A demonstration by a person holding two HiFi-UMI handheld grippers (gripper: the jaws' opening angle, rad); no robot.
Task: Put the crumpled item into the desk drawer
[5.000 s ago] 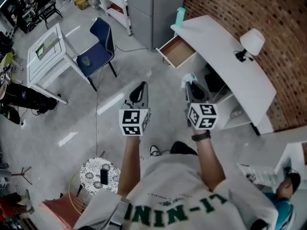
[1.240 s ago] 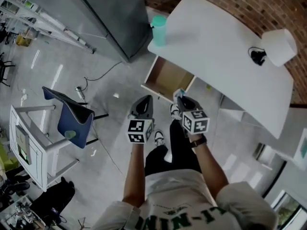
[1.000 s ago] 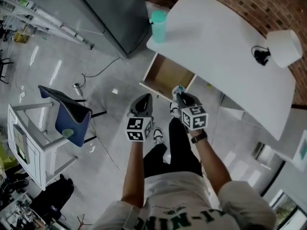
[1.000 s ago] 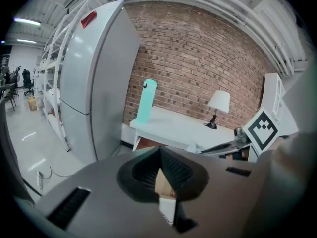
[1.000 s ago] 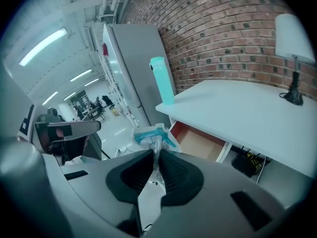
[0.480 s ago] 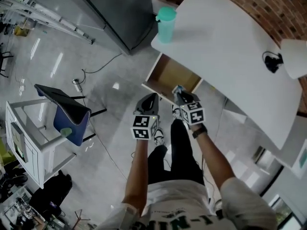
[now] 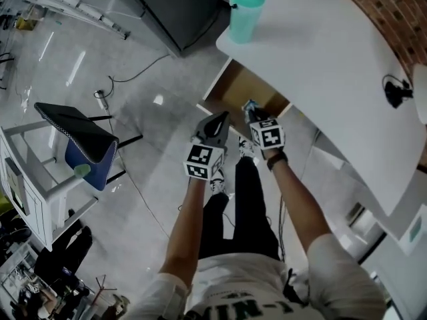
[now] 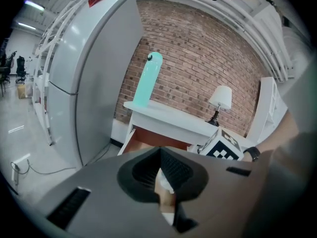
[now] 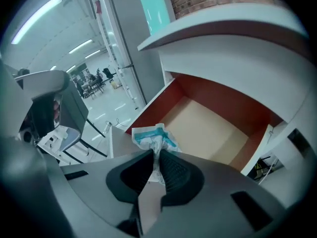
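Since the crumpled wrapper (image 9: 151, 136) looks light and soft, right tongs (image 9: 154, 156) pinch its lower fold mid-frame; left tongs (image 8: 161, 171) narrow, empty.

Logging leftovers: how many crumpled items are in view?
1: the crumpled item is pinched in the right gripper, at the open drawer. Others may be hidden.
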